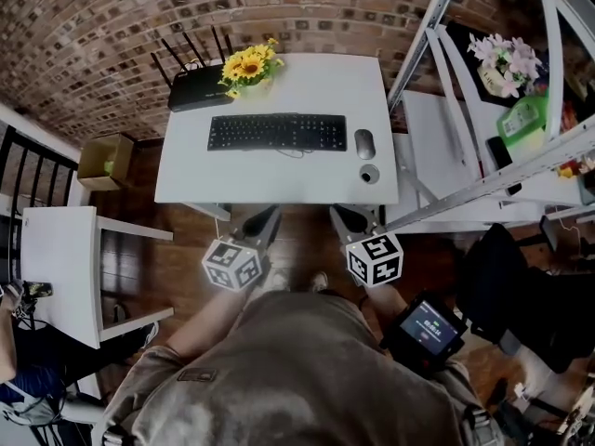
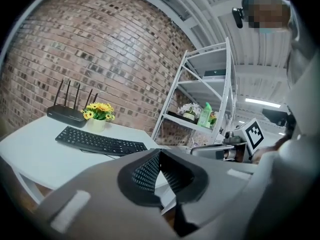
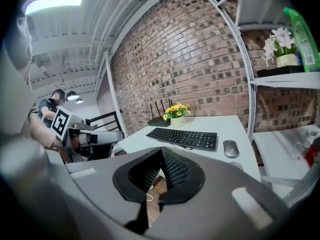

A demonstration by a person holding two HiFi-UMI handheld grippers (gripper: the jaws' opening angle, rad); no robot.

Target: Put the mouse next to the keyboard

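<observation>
A grey mouse (image 1: 364, 143) lies on the white table (image 1: 279, 179), just right of the black keyboard (image 1: 277, 132). In the right gripper view the mouse (image 3: 230, 148) rests beside the keyboard's (image 3: 184, 137) right end. The left gripper view shows the keyboard (image 2: 100, 142), while the mouse is hidden there. Both grippers hover in front of the table's near edge, apart from everything on it. My left gripper (image 1: 268, 216) (image 2: 160, 152) is shut and holds nothing. My right gripper (image 1: 344, 216) (image 3: 161, 150) is shut and empty too.
A black router (image 1: 198, 86) and a pot of yellow flowers (image 1: 249, 68) stand at the table's back. A small round grey object (image 1: 369, 174) sits near the front right corner. A white shelving rack (image 1: 483, 91) stands at the right, a white chair (image 1: 60, 258) and a cardboard box (image 1: 104, 159) at the left.
</observation>
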